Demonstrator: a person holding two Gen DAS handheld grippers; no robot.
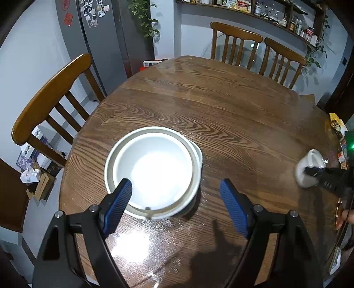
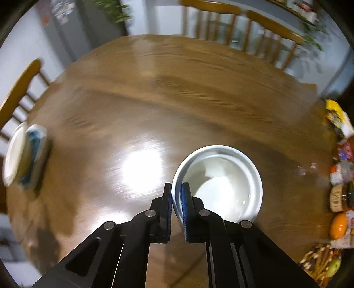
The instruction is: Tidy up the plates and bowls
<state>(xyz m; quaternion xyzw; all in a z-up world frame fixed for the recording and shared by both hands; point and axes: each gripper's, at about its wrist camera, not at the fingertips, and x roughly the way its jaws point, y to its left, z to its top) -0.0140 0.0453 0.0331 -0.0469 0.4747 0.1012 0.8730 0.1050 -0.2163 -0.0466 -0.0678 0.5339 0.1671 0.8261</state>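
A stack of white bowls (image 1: pixel 152 172) stands on the round wooden table (image 1: pixel 199 99). My left gripper (image 1: pixel 177 195) hangs open just above its near side. One blue pad is over the stack's near-left rim and the other is over bare wood to the right. In the right wrist view a separate white bowl (image 2: pixel 221 183) sits on the table, and my right gripper (image 2: pixel 176 188) is shut on its left wall, one pad outside and one inside. That bowl (image 1: pixel 307 170) and gripper also show at the far right of the left wrist view. The stack (image 2: pixel 24 155) appears blurred at the left edge.
Wooden chairs stand at the table's left (image 1: pixel 50 93) and far side (image 1: pixel 236 33). Snack packets (image 2: pixel 340 155) and an orange (image 2: pixel 338 226) crowd the table's right edge. A grey fridge (image 1: pixel 97 44) and a wall shelf (image 1: pixel 276 15) lie beyond.
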